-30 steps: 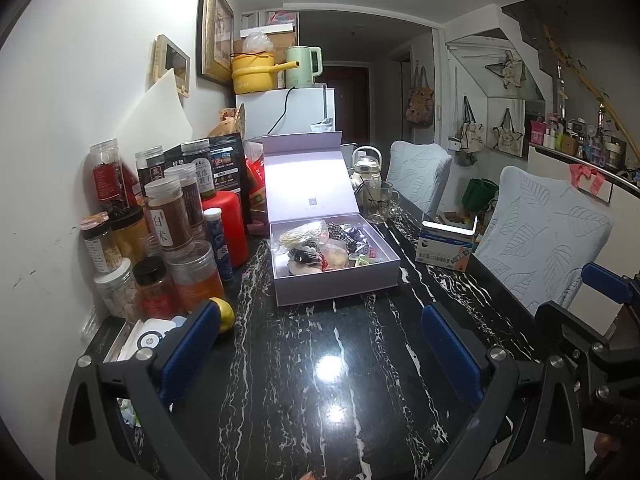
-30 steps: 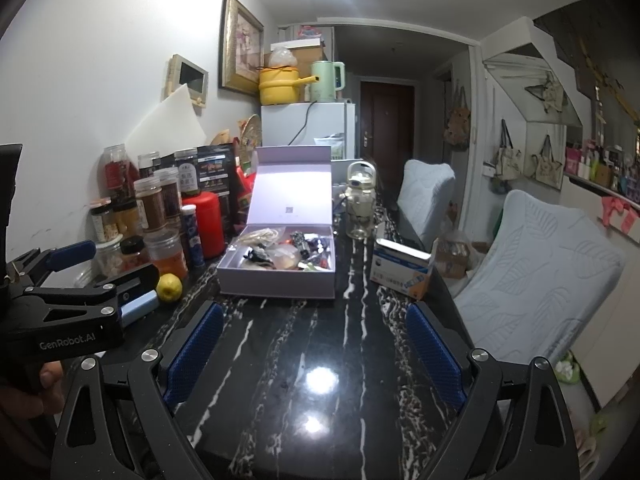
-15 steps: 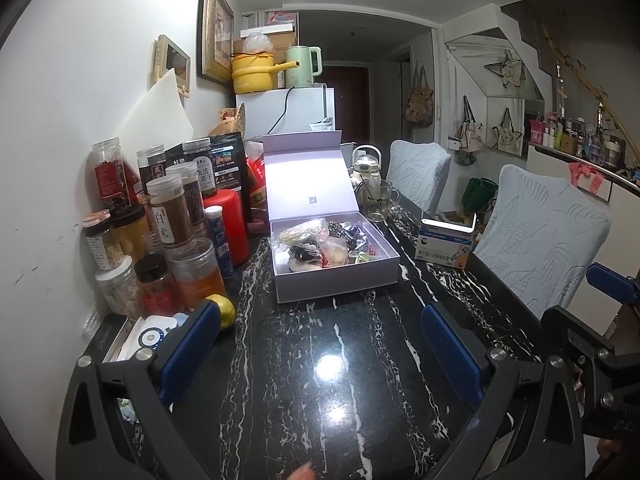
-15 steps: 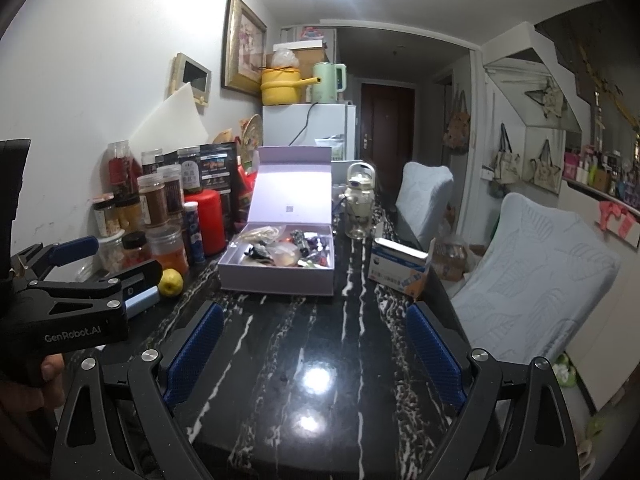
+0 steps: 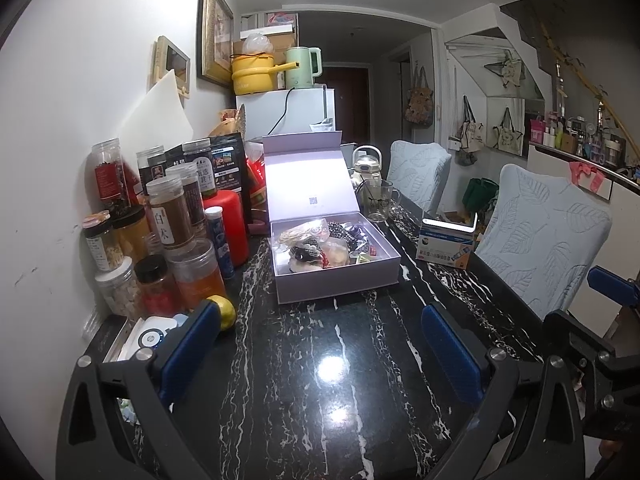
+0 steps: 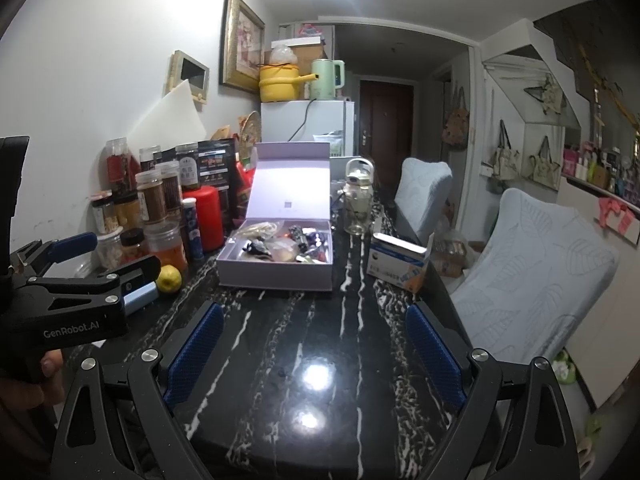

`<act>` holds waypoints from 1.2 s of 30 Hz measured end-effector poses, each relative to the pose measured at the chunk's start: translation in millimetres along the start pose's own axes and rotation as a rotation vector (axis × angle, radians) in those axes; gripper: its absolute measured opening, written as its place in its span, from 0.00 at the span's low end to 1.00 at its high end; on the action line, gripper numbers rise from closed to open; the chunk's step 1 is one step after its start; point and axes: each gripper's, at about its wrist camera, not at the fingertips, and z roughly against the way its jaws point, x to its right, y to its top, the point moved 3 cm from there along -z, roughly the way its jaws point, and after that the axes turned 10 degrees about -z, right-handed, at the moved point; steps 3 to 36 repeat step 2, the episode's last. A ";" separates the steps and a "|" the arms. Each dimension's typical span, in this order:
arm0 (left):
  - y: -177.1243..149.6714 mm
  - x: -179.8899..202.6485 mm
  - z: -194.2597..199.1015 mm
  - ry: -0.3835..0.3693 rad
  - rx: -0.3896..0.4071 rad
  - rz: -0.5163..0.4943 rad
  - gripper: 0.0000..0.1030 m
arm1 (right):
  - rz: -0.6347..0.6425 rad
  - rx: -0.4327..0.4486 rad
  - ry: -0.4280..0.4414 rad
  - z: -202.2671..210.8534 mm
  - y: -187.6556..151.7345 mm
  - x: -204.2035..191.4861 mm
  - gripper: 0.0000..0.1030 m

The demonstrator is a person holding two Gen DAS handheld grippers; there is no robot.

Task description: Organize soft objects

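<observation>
My left wrist camera sat low over the near end of the black white-veined marble table (image 5: 320, 380), facing along it. My right one looked the same way from just to its right. Both took in the open lilac lidded box (image 5: 336, 276) (image 6: 276, 272) at mid-distance, jars left, chairs right.

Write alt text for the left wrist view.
The open left gripper hovers empty over a black marble table, pointing at an open lavender box filled with small mixed items. Jars crowd the wall on the left; the right gripper shows at the right edge.
</observation>
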 end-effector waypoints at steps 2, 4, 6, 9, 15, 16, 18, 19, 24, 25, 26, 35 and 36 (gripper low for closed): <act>-0.5 -0.7 -1.4 0.000 -0.004 0.003 0.99 | -0.001 -0.002 0.000 -1.0 -0.2 0.1 0.91; -0.5 -0.7 -1.4 0.000 -0.004 0.003 0.99 | -0.001 -0.002 0.000 -1.0 -0.2 0.1 0.91; -0.5 -0.7 -1.4 0.000 -0.004 0.003 0.99 | -0.001 -0.002 0.000 -1.0 -0.2 0.1 0.91; -0.5 -0.7 -1.4 0.000 -0.004 0.003 0.99 | -0.001 -0.002 0.000 -1.0 -0.2 0.1 0.91; -0.5 -0.7 -1.4 0.000 -0.004 0.003 0.99 | -0.001 -0.002 0.000 -1.0 -0.2 0.1 0.91; -0.5 -0.7 -1.4 0.000 -0.004 0.003 0.99 | -0.001 -0.002 0.000 -1.0 -0.2 0.1 0.91; -0.5 -0.7 -1.4 0.000 -0.004 0.003 0.99 | -0.001 -0.002 0.000 -1.0 -0.2 0.1 0.91; -0.5 -0.7 -1.4 0.000 -0.004 0.003 0.99 | -0.001 -0.002 0.000 -1.0 -0.2 0.1 0.91; -0.5 -0.7 -1.4 0.000 -0.004 0.003 0.99 | -0.001 -0.002 0.000 -1.0 -0.2 0.1 0.91; -0.5 -0.7 -1.4 0.000 -0.004 0.003 0.99 | -0.001 -0.002 0.000 -1.0 -0.2 0.1 0.91; -0.5 -0.7 -1.4 0.000 -0.004 0.003 0.99 | -0.001 -0.002 0.000 -1.0 -0.2 0.1 0.91; -0.5 -0.7 -1.4 0.000 -0.004 0.003 0.99 | -0.001 -0.002 0.000 -1.0 -0.2 0.1 0.91; -0.5 -0.7 -1.4 0.000 -0.004 0.003 0.99 | -0.001 -0.002 0.000 -1.0 -0.2 0.1 0.91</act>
